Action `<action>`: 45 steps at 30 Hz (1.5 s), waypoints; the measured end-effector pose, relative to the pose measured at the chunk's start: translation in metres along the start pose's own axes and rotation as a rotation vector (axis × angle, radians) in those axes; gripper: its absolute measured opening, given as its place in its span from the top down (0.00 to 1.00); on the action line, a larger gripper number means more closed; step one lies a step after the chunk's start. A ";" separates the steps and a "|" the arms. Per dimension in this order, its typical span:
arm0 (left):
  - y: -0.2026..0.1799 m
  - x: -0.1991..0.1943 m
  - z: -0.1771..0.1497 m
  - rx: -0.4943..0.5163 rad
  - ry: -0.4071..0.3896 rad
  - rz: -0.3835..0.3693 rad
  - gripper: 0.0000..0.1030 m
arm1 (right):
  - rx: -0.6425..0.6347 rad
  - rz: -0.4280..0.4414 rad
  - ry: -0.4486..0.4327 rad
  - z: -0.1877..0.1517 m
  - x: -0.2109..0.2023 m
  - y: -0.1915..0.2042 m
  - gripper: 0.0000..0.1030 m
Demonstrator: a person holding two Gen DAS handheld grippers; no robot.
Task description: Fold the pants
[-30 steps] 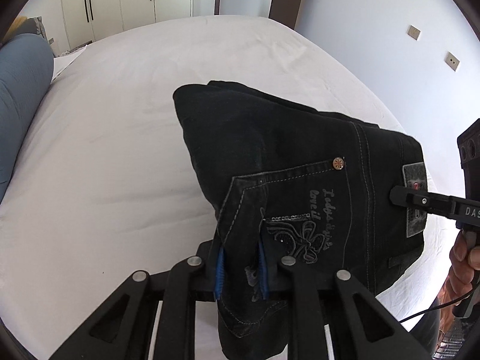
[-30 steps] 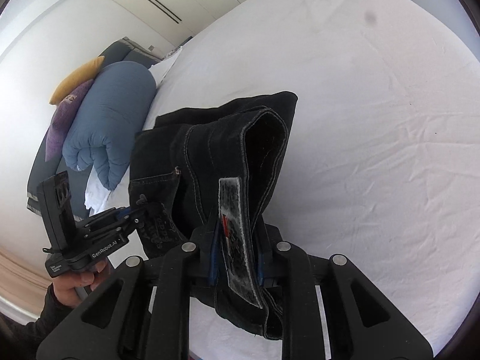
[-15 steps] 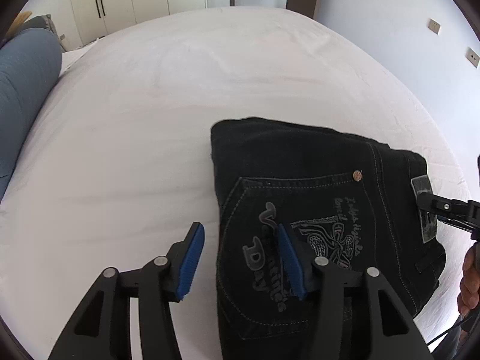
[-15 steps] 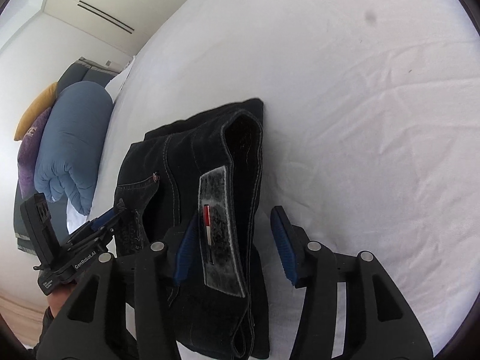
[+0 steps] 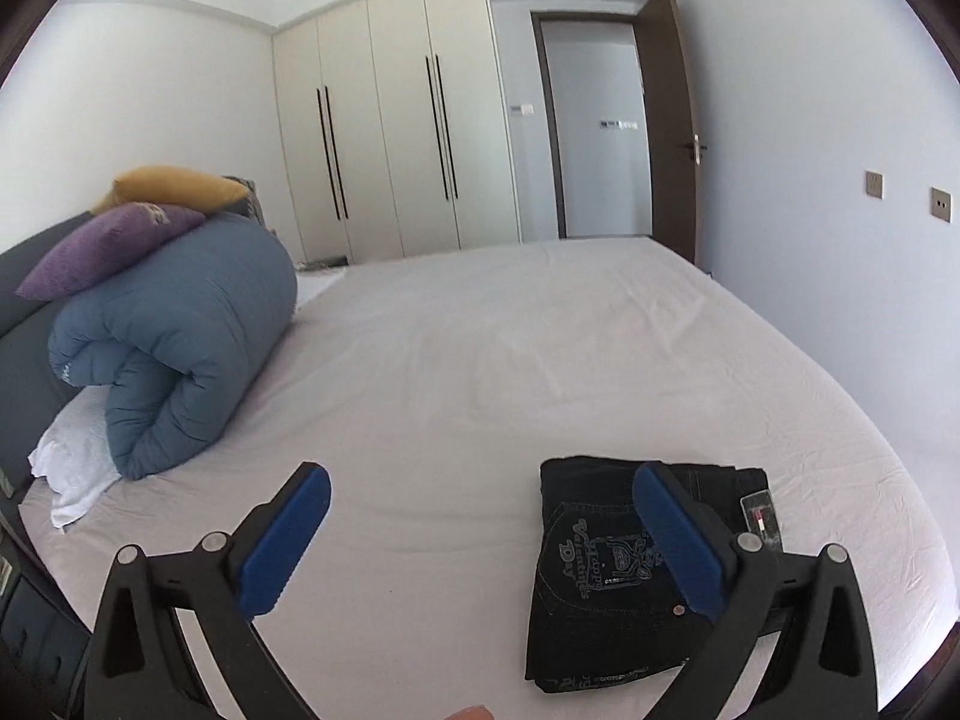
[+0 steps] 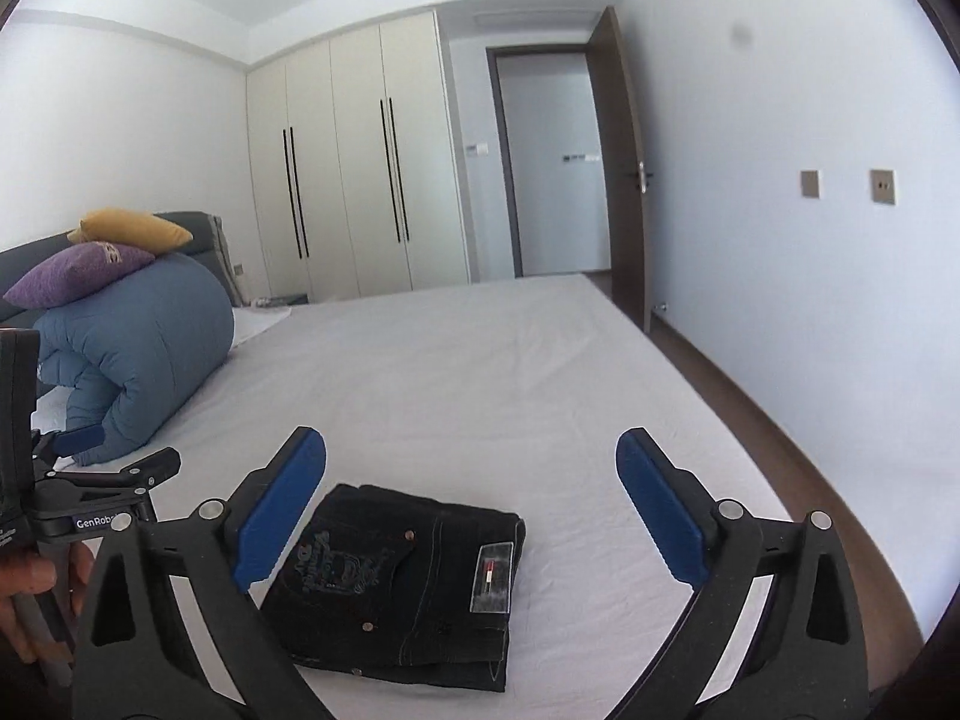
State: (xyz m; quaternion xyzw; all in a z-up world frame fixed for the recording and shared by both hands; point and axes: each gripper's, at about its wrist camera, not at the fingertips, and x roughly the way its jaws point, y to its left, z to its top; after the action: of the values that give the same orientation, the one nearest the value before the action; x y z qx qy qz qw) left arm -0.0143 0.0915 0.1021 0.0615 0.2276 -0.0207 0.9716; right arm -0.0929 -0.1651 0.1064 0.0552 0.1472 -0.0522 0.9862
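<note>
Black jeans (image 6: pixel 402 585): folded into a compact bundle, laid flat on the near part of the white bed sheet (image 6: pixel 480 372). Left gripper (image 5: pixel 474 531) and right gripper (image 6: pixel 471 510): both now released, spread wide, drawn back above the bundle. Fold judged complete.

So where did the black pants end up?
The folded pants lie flat on the white bed, near its front edge, below both open tools, right of the rolled blue duvet.

Both claws (image 5: pixel 480 534) (image 6: pixel 471 504) wide apart, empty.
</note>
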 end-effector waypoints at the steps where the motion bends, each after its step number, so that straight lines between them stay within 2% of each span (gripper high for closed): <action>1: 0.006 -0.018 0.000 -0.003 -0.021 0.002 0.00 | -0.005 -0.010 -0.007 0.002 -0.012 0.004 0.00; 3: 0.005 -0.046 -0.002 -0.027 -0.044 -0.045 0.00 | -0.010 -0.016 0.007 0.006 -0.030 0.013 0.00; 5: 0.007 -0.060 -0.003 -0.065 -0.029 -0.112 0.00 | -0.011 -0.001 0.044 0.005 -0.052 0.023 0.00; 9: 0.007 -0.063 -0.011 -0.116 0.028 -0.156 0.00 | -0.024 -0.040 0.169 -0.001 -0.078 0.038 0.00; 12: 0.006 -0.061 -0.014 -0.110 0.078 -0.136 0.00 | -0.006 -0.039 0.206 -0.002 -0.104 0.039 0.00; 16: 0.004 -0.066 -0.019 -0.090 0.104 -0.124 0.00 | -0.024 -0.084 0.224 0.001 -0.128 0.043 0.00; 27: -0.007 -0.053 -0.034 -0.072 0.175 -0.147 0.00 | 0.012 -0.110 0.293 0.003 -0.113 0.035 0.00; 45: -0.007 -0.044 -0.040 -0.075 0.205 -0.136 0.00 | 0.007 -0.095 0.331 -0.006 -0.093 0.041 0.00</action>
State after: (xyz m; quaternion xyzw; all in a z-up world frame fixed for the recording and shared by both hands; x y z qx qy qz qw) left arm -0.0717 0.0904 0.0856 0.0114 0.3300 -0.0717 0.9412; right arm -0.1780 -0.1160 0.1317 0.0595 0.3097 -0.0895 0.9447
